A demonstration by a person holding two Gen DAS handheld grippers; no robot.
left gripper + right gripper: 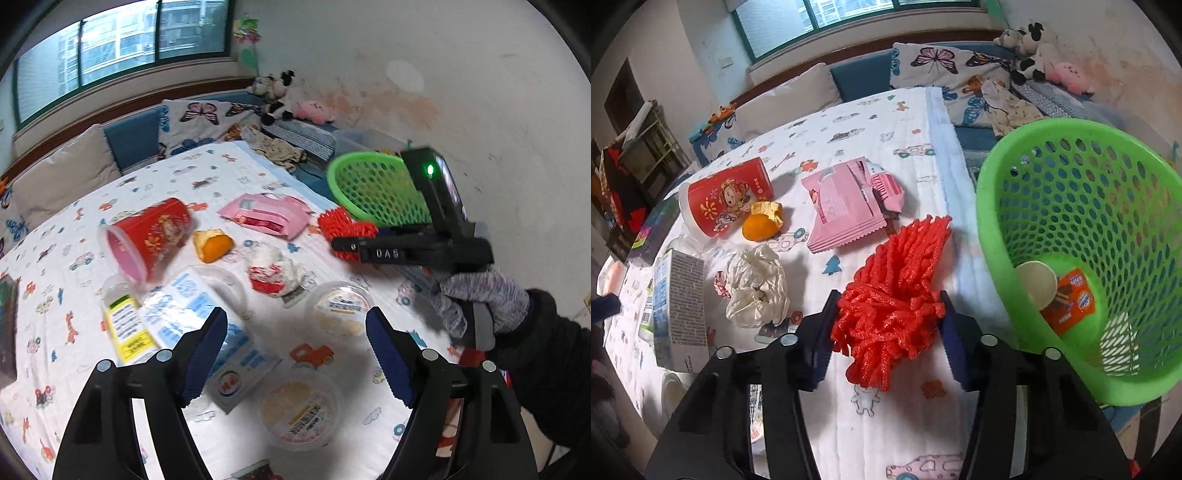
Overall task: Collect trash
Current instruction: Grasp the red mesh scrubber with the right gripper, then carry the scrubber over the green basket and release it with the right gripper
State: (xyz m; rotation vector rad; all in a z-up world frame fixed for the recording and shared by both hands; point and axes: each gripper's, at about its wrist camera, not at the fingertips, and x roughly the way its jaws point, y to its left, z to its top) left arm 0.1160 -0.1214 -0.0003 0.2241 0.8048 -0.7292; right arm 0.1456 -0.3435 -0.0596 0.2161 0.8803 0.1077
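Observation:
My right gripper [886, 332] is shut on a red foam fruit net [892, 291] and holds it above the table, left of a green mesh basket [1067, 240]. The basket holds a cup lid [1036, 282] and an orange wrapper [1071, 306]. In the left wrist view the net [345, 230] and basket [373, 188] show at the right. My left gripper [295, 350] is open and empty above a milk carton [207, 321] and a round plastic tub [341, 308].
The cloth-covered table [886, 122] carries a red cup [726, 197], orange peel [762, 221], a pink wrapper [849, 206], crumpled tissue [757, 291], a bottle [123, 321] and another tub [299, 410]. A sofa with cushions and plush toys stands behind.

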